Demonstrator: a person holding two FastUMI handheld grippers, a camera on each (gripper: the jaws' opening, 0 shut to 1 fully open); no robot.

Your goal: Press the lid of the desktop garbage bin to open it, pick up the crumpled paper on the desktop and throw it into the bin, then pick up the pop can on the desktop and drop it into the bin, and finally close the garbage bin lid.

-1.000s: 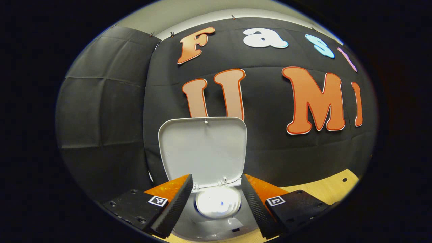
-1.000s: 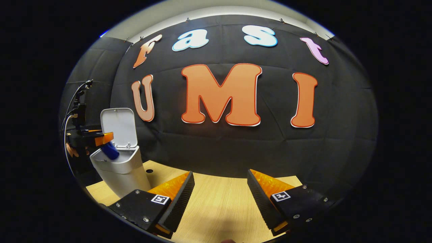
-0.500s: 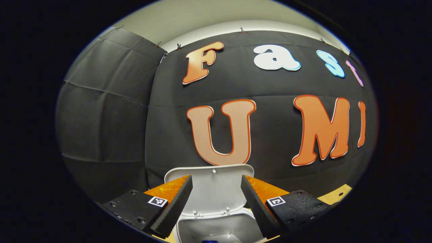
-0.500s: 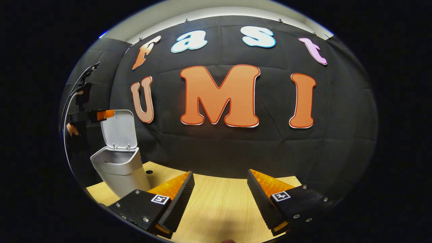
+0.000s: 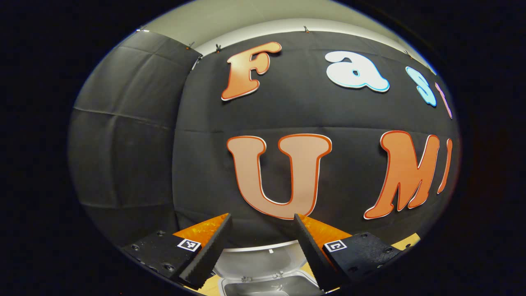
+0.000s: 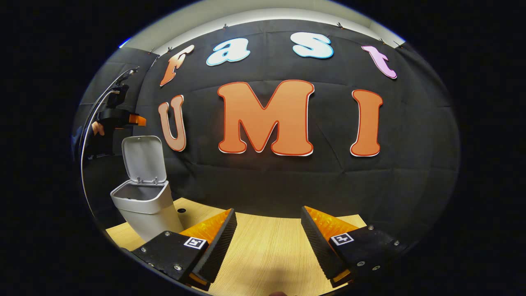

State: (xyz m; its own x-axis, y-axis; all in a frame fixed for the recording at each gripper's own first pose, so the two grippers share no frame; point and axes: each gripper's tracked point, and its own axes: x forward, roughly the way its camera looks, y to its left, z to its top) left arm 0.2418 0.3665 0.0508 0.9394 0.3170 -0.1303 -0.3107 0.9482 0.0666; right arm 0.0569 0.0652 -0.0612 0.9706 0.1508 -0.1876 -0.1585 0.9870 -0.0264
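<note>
Left gripper (image 5: 261, 246) up above the garbage bin (image 6: 147, 203), fingers spread, nothing between them — lid (image 6: 144, 158) standing upright at the back of the open bin. Bin on the wooden desktop (image 6: 263, 250), far left. Right gripper (image 6: 267, 240) low over bare desktop, fingers spread — empty.

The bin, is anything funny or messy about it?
Nothing stands out. The bin stands upright on the table with its lid up, and no spill shows around it.
</note>
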